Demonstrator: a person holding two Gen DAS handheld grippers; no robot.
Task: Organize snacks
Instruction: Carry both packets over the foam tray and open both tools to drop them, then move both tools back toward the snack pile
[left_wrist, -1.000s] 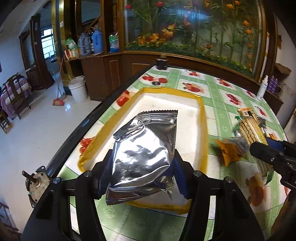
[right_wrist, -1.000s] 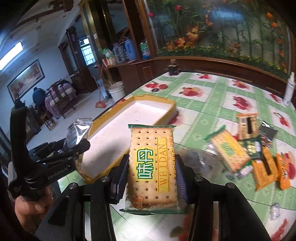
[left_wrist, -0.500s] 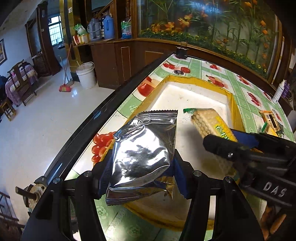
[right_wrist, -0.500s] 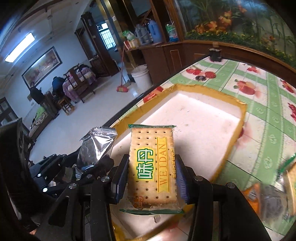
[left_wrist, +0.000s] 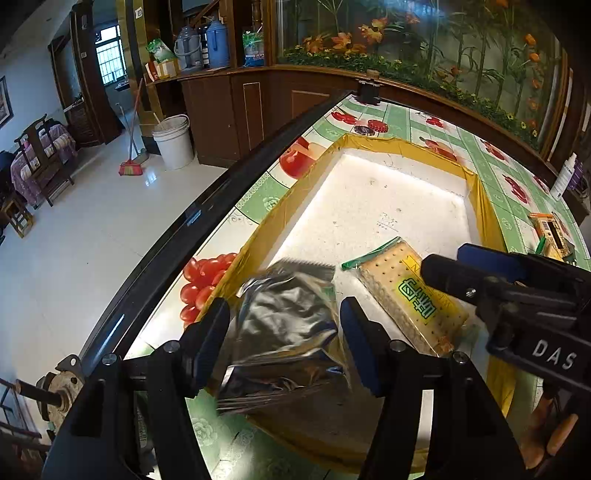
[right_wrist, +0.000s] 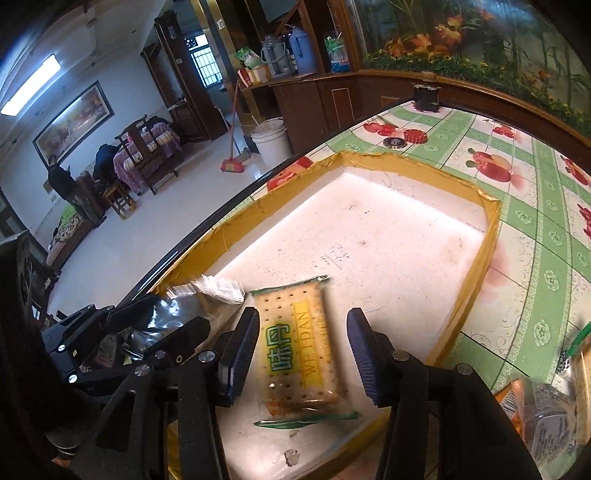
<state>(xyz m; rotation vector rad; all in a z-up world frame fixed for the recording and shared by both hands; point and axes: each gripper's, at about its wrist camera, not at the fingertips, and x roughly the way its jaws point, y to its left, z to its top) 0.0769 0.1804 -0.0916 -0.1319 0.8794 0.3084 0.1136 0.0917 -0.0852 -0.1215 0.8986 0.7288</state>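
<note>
We count two snack packs in the tray (left_wrist: 484, 206): one foil bag (left_wrist: 284, 325) and one cracker pack (left_wrist: 402, 291), lying side by side at its near end. The tray is white inside with a yellow taped rim and sits on the fruit-print table (right_wrist: 535, 229), close to the table's dark edge.

Left gripper (left_wrist: 284, 332): jaws have just been opening; they stand spread, the foil bag between them, pads clear of it. Right gripper (right_wrist: 301, 350): jaws have just been opening too; spread either side of the cracker pack, a gap showing on both sides. The two tools sit close together, the right one's body crossing the left view and covering part of the cracker pack.

Around: more snack packs (right_wrist: 546, 417) lie on the table right of the tray, too blurred to count. One bucket (left_wrist: 173, 140) and one broom (left_wrist: 131, 168) stand on the floor beyond the table. One white bottle (left_wrist: 563, 177) stands at the far right.
</note>
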